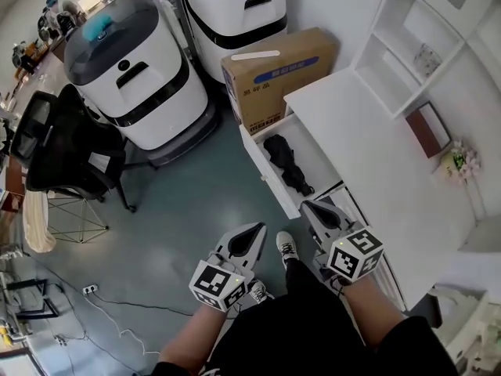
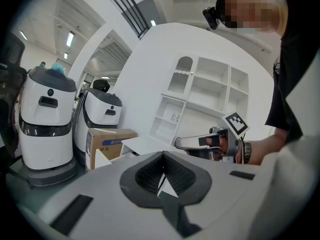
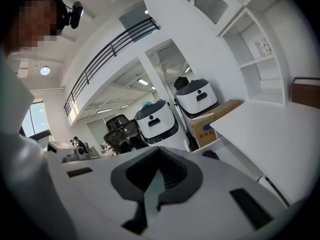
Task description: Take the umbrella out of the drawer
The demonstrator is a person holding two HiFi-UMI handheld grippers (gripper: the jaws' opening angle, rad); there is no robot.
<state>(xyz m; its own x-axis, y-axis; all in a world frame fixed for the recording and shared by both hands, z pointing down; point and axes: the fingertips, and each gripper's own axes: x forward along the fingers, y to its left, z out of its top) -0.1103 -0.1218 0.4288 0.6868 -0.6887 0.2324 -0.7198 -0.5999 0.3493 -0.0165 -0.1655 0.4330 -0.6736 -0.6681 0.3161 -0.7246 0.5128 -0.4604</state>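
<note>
A folded black fabric umbrella (image 1: pixel 287 164) lies lengthwise in the open white drawer (image 1: pixel 315 157), which is pulled out from the left side of a white desk (image 1: pixel 376 163). The umbrella sits toward the left wall of the drawer, uncovered from above. The left gripper (image 1: pixel 256 230) is held over the grey floor, near the person and to the left of the drawer. Its jaws are closed together with nothing between them. The right gripper (image 1: pixel 308 207) hangs just beside the near end of the drawer, short of the umbrella and apart from it. Its jaws are likewise pressed shut and empty. The drawer's near front panel lies between this gripper and the umbrella. At the far end of the drawer stands a brown cardboard box (image 1: pixel 278 77) with a blue label, close against the corner of the desk. Beyond it and to the left are two large white-and-grey wheeled machines (image 1: pixel 133 69), and farther left is a black mesh office chair (image 1: pixel 63 143). On the right, a white open shelf unit (image 1: pixel 419 45) rises from the back of the desk, with a brown book-like block (image 1: pixel 427 128) and a small bunch of pale flowers (image 1: pixel 462 161) near it. The person's white shoe (image 1: pixel 286 246) shows on the floor between the two grippers.
</note>
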